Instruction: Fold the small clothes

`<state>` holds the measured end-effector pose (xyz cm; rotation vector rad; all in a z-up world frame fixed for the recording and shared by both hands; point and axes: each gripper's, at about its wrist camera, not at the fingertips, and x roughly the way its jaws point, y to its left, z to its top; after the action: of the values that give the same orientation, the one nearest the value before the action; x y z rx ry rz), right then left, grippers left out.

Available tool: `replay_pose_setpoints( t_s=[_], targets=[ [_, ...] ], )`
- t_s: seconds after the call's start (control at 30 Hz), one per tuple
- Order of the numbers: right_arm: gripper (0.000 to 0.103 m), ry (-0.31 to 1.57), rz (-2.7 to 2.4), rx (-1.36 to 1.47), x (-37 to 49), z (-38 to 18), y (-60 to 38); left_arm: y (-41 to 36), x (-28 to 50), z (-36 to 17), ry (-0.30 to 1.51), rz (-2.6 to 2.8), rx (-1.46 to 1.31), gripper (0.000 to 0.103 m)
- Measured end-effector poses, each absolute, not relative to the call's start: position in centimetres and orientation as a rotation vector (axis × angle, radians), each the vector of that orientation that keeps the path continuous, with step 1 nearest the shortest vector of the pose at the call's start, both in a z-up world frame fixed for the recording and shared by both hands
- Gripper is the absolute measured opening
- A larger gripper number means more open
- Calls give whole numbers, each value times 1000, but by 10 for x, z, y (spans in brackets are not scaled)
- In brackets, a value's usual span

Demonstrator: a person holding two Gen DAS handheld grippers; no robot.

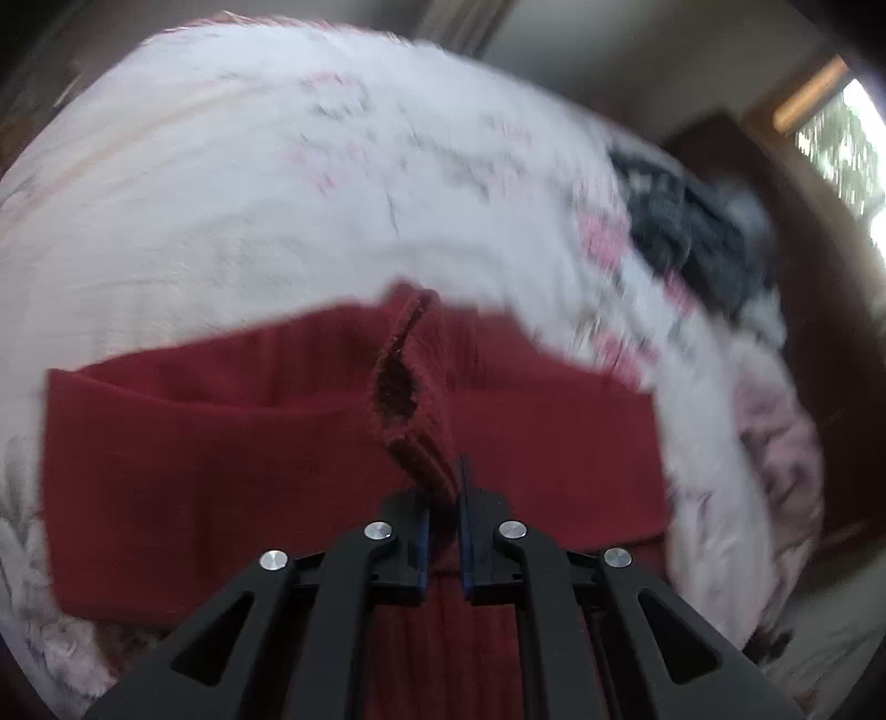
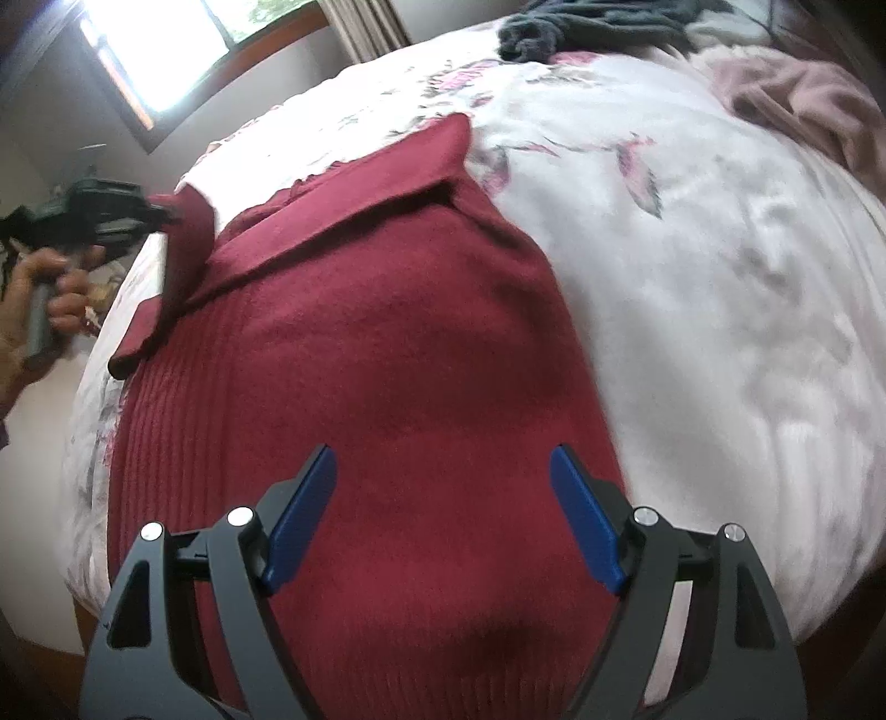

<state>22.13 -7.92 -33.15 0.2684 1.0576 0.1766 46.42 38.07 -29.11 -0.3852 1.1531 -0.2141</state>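
Left gripper (image 1: 443,498) clamps red sweater (image 2: 387,360) cuff — blurred; right gripper (image 2: 443,520) spread wide above hem near bed (image 2: 720,332) edge — no legible writing.

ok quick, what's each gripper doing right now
Left gripper: shut on the red sweater's sleeve cuff.
Right gripper: open, holding nothing, over the sweater.

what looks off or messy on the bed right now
The red sweater lies mostly flat on the floral bedspread, but one sleeve cuff is lifted off it, pinched in the left gripper. A dark pile of clothes sits bunched at the far edge. The right gripper hovers open. No damage visible.
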Motion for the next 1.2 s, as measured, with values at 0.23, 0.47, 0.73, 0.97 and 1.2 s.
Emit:
replay_pose_setpoints(
  t_s=[0.23, 0.47, 0.73, 0.97, 1.2],
  targets=[
    [82, 1111, 337, 408, 274, -325, -58, 389, 420, -316, 1150, -237, -367, 71],
    [68, 1264, 582, 713, 409, -339, 1, 410, 295, -342, 1165, -203, -407, 75],
    [62, 1466, 546, 788, 517, -380, 53, 423, 200, -378, 1205, -200, -632, 76],
    [31, 1540, 547, 757, 535, -391, 76, 435, 196, -392, 1213, -208, -728, 78],
    [5, 1430, 588, 674, 552, -330, 80, 426, 202, -392, 1227, -223, -679, 82]
  ],
)
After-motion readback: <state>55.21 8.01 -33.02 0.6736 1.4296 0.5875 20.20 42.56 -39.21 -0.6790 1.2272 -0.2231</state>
